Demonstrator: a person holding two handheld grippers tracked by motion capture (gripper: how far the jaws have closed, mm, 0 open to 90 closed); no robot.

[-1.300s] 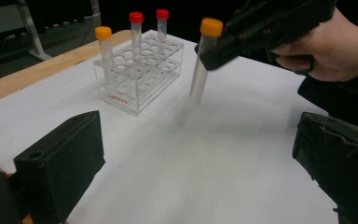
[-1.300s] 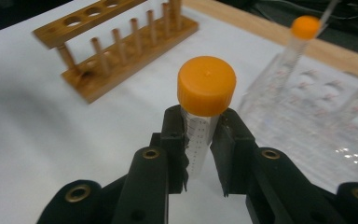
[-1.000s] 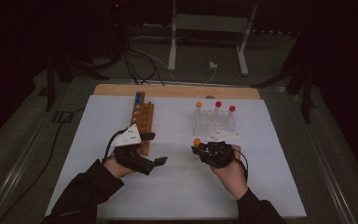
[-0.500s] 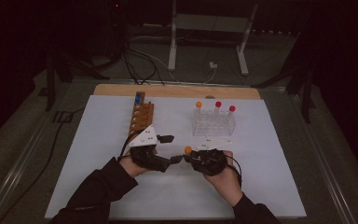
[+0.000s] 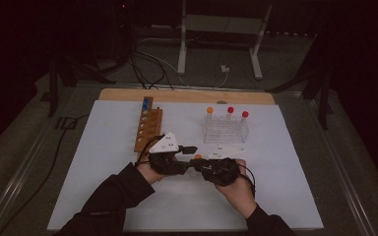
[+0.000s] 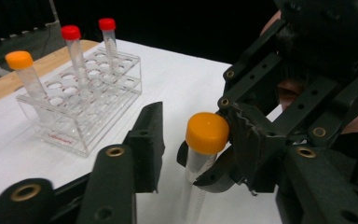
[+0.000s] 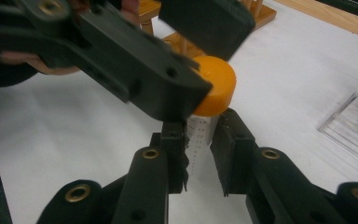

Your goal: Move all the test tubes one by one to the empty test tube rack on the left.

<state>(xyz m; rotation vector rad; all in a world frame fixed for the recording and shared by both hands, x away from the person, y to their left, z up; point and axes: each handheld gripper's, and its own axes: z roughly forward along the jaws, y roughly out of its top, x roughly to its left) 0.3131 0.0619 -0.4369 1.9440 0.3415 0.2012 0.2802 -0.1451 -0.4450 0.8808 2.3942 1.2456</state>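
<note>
Where the two grippers meet over the white table point(image 5: 103, 187), the right gripper point(image 7: 199, 154) clamps a tube point(image 6: 196, 163), clear plastic, printed with marks, topped by a smooth round orange cap point(image 6: 207, 132). The left gripper point(image 6: 193, 140) has just been closing; its flat black jaws flank the cap, and whether they touch it I cannot tell.

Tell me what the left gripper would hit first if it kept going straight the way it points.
Most likely the orange cap of the tube that the right gripper holds; the left gripper has been closing around that cap. Whether its fingers touch it yet is unclear.
</note>
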